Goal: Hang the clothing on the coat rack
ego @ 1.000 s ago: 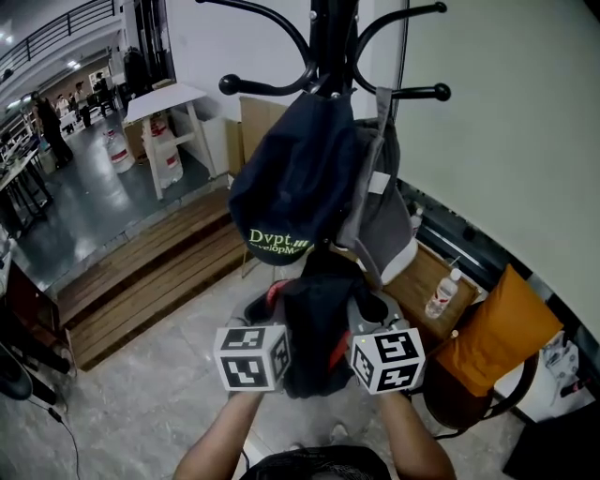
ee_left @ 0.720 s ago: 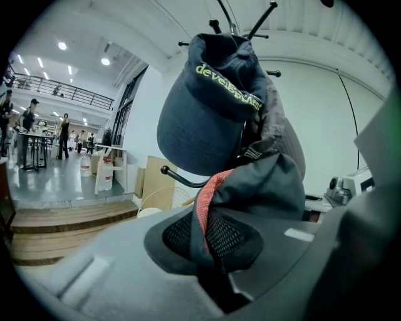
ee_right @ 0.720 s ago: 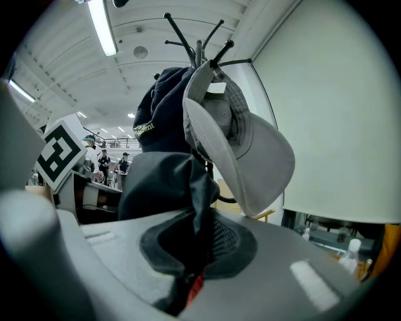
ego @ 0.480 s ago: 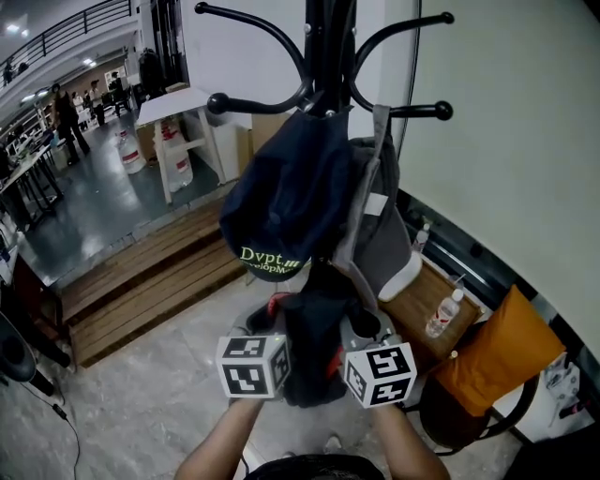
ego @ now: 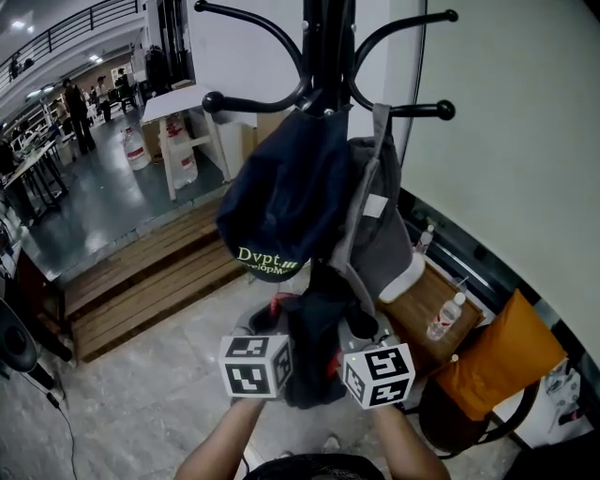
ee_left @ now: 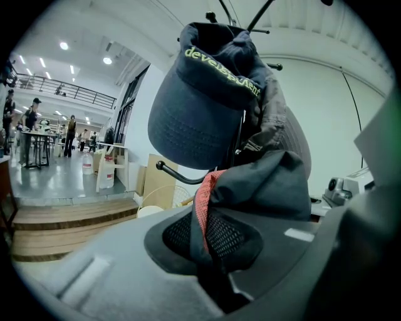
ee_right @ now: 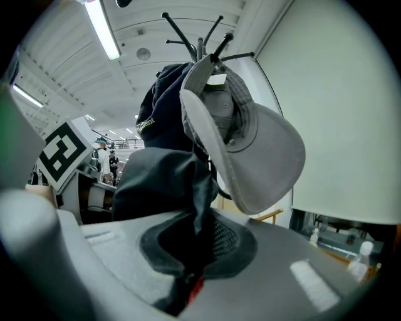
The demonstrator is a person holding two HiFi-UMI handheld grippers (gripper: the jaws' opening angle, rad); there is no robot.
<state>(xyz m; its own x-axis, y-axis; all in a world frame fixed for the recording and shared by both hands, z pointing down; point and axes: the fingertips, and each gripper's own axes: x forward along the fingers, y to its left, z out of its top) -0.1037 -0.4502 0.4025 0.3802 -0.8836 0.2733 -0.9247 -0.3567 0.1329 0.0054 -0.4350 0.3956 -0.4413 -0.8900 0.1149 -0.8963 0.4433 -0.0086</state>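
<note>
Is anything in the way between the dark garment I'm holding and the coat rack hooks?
Yes: a navy cap and a grey cap hang from the coat rack straight above the dark garment. The upper hooks look bare.

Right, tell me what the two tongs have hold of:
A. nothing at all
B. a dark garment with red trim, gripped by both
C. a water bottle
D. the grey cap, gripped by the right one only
B: both gripper views show the dark garment pinched between the jaws of the left tongs and the right tongs, while the grey cap hangs free on the coat rack.
</note>
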